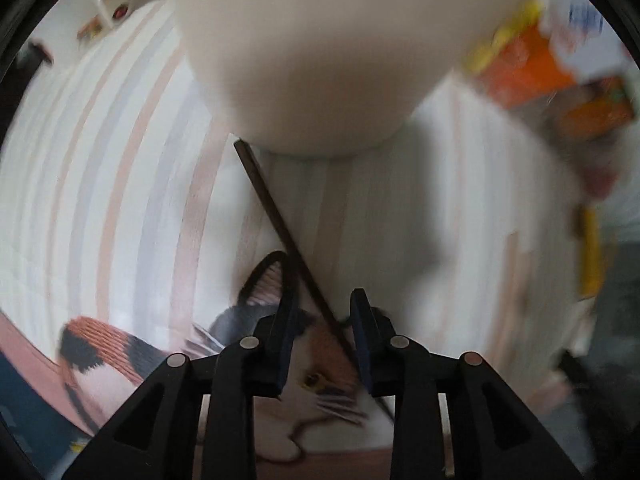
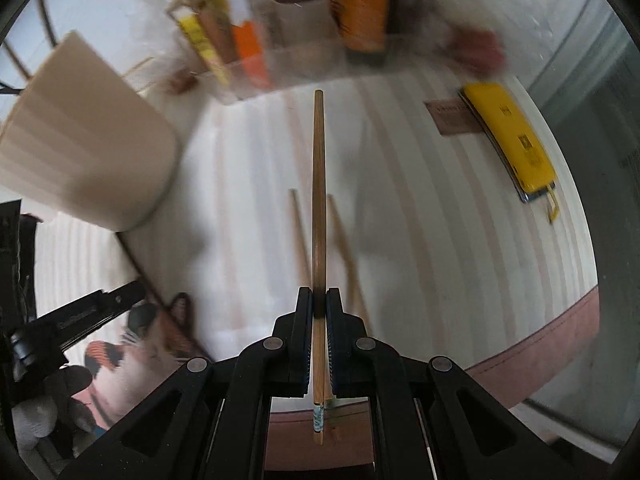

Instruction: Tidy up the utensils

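My right gripper (image 2: pixel 319 300) is shut on a light bamboo chopstick (image 2: pixel 319 184), which sticks straight out ahead over the striped tablecloth (image 2: pixel 420 240). Two more bamboo chopsticks (image 2: pixel 343 244) lie on the cloth below it. My left gripper (image 1: pixel 324 312) is open just above the cloth. A thin dark chopstick (image 1: pixel 272 208) runs slantwise through the gap between its fingers, close to the right finger (image 1: pixel 362 320), and neither pad presses on it. Its far end reaches the foot of a tall white cup (image 1: pixel 320 60), which also stands at the left of the right wrist view (image 2: pixel 88 140).
A cat picture (image 1: pixel 320 364) is printed on the cloth under the left gripper. A clear box of packets (image 2: pixel 280 40) stands at the back, and an orange packet (image 1: pixel 532 64) lies right of the cup. A yellow case (image 2: pixel 516 140) lies far right near the table's curved edge (image 2: pixel 560 320). A gloved hand (image 2: pixel 36 420) is at lower left.
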The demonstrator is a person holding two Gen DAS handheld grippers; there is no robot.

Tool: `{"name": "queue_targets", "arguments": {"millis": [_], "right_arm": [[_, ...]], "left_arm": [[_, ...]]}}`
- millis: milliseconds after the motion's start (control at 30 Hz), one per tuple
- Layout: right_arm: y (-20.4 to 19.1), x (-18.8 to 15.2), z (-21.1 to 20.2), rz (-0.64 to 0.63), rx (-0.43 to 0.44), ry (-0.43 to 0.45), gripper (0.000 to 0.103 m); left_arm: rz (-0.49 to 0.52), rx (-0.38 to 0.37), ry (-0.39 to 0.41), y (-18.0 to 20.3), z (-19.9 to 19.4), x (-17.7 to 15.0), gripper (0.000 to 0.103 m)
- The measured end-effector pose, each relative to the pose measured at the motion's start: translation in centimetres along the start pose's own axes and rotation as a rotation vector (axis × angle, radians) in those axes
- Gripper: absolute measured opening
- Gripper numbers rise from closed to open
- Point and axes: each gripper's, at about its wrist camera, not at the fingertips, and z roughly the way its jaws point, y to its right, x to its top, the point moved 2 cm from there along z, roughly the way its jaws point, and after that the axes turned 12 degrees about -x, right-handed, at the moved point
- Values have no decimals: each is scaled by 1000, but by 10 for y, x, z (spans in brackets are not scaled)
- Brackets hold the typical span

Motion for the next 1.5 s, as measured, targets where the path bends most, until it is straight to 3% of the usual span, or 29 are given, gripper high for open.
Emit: {"name": "queue_targets", "arguments": {"millis": [67, 100, 133, 300, 467, 567, 667, 733, 800, 900, 967, 1000, 1033, 1133, 1233, 1333, 1500], "right_arm": [[3, 1, 6, 3, -10, -6, 7], [5, 1, 9, 2, -14, -9, 7], [5, 1, 11, -3, -19, -12, 7], [0, -1, 10, -32, -17, -14, 7], [-26, -6, 11, -96, 26, -30, 7], [-46, -9, 12, -128, 50, -39, 7], [-60, -13, 11, -147, 66, -41, 7], [-64, -15, 12, -155, 69, -47, 7], [-66, -17, 13, -159, 60, -49, 7], [-63, -17, 16, -152, 43, -55, 7], [-59, -19, 17, -151, 29, -57, 7], [-58, -20, 17, -151, 23, -58, 7], [-57, -22, 17, -150, 15, -58, 7], [-54, -25, 19, -144, 6, -64, 7], [-50, -28, 18, -136, 8, -69, 7], [-49, -28, 18, -141, 13, -71, 7], [-53, -25, 23, -144, 25, -84, 7]], "left_arm": [[66, 76, 60, 11, 4, -7, 23], [118, 125, 60, 17, 9, -12, 17], [151, 128, 77, 20, 8, -15, 11], [245, 155, 61, 5, -4, -30, 0], [181, 171, -9, -52, -17, -45, 0], [89, 121, -29, -83, -24, -45, 1], [-86, -31, -47, -100, -28, -38, 4], [-152, -101, -49, -96, -27, -31, 21], [-160, -127, -23, -87, -26, -24, 40], [-124, -63, -9, -71, -12, -13, 41], [-75, 16, 17, -54, -7, -7, 39], [-19, 63, 30, -44, -3, -4, 19], [22, 107, 34, -39, -1, -4, 8], [203, 147, 23, -26, 4, -10, 4], [316, 187, -6, -28, 6, -20, 4], [333, 171, -30, -41, 3, -28, 4], [209, 100, -41, -75, -13, -19, 5]]}}
